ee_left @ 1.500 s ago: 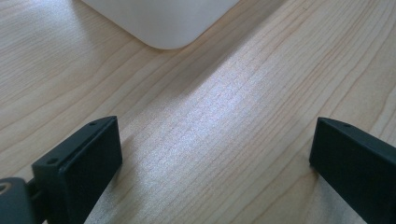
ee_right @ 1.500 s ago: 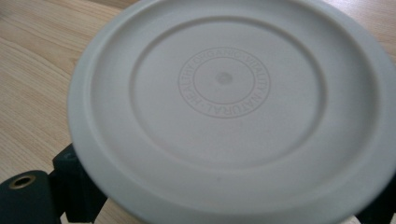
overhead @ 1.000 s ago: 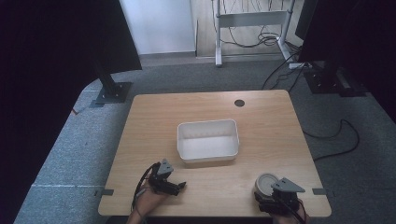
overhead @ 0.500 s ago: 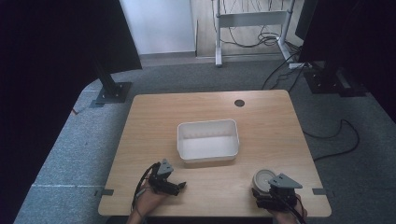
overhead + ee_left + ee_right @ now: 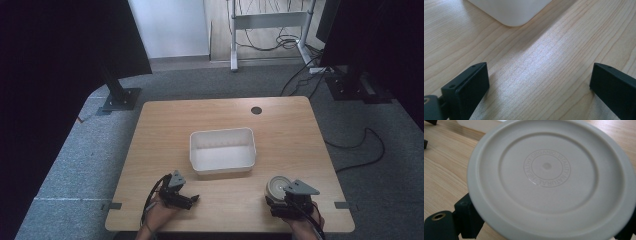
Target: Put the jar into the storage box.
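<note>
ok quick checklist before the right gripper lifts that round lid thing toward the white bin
1. Right gripper around the round lid, fingers on both sides: ok.
2. Grip firmly closed on it: cannot tell.
3. White bin open, nothing seen inside: ok.
4. Left gripper open, holding nothing: ok.
5. Left gripper off the path to the bin: ok, it sits at the bin's near left corner.
6. What is under the lid: cannot tell.
</note>
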A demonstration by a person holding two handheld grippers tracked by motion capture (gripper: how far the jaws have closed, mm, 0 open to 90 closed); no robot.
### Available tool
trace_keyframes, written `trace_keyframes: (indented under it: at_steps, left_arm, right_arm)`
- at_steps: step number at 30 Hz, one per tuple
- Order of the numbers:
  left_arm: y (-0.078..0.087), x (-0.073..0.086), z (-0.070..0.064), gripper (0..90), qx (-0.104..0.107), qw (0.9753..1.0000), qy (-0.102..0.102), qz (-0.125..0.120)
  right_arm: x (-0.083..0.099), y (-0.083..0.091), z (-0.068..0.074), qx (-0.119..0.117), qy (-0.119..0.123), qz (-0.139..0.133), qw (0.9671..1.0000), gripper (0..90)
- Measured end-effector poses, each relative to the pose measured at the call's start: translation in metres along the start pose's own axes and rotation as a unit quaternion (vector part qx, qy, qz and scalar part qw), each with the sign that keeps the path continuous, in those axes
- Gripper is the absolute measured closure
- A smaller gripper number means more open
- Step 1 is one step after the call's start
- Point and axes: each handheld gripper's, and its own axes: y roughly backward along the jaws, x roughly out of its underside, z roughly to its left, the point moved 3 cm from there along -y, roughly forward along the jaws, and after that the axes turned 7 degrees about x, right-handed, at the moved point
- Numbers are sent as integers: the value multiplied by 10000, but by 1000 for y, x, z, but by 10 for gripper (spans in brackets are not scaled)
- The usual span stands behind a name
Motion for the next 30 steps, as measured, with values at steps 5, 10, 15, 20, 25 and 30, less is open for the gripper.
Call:
trace_keyframes:
  at_steps: [5, 10, 15, 20, 25, 30]
  left_arm:
    - [0, 0, 0, 23, 0, 10000, 2, 0]
    - [0, 0, 0, 23, 0, 10000, 2, 0]
    - [0, 0, 0, 23, 0, 10000, 3, -3]
    - [0, 0, 0, 23, 0, 10000, 3, -6]
    - [0, 0, 0, 23, 0, 10000, 3, -3]
    - [0, 0, 0, 23, -2, 10000, 2, -1]
  right_arm:
    - [-5, -3, 1, -32, 19, -11, 10000, 91]
    - [-10, -5, 4, -52, 37, -22, 10000, 91]
    - [-16, -9, 6, -97, 57, -49, 9999, 91]
    - [-21, -13, 9, -142, 85, -45, 9999, 91]
    - [-27, -17, 12, -188, 90, -64, 9998, 91]
    - [-31, -20, 13, -203, 99, -71, 9997, 91]
